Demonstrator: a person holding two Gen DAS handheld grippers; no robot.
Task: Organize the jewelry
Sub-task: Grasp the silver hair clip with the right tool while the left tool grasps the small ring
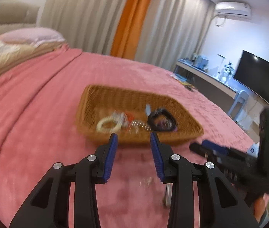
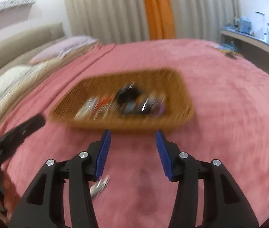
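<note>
basket: woven tray point(image 1: 183, 112) sits on pink bedspread point(image 1: 39, 98), ahead of both grippers; holds white bead bracelet point(image 1: 108, 123), black band point(image 1: 162, 121), some silvery + red bits, too blurred to name.
loose piece: small silvery item point(image 2: 99, 186) lies on the blanket, outside the basket, on the near side. In left view it shows as faint glint point(image 1: 147, 182) plus a streak by the R finger base.
left gripper point(image 1: 134, 138): jaws spread wide, nothing between pads, tips close to basket's near rim.
right gripper point(image 2: 132, 135): jaws spread wide too, empty, tips just short of near rim.
key relation: loose piece is behind/below both sets of tips, i.e. back toward the holder, not fwd. In right view it's under the L finger; in left view, under the R finger. So it lies btwn the two tools.
long axis: looks elongated, tilted diagonal in right view; blur, not sure.
nearer hand: can't tell for sure; seems about equal.
judgement: next pick prob needs a pull-back + dip, then carry fwd into basket.
risk: plush fabric, thin metal, easy to miss or snag.
</note>
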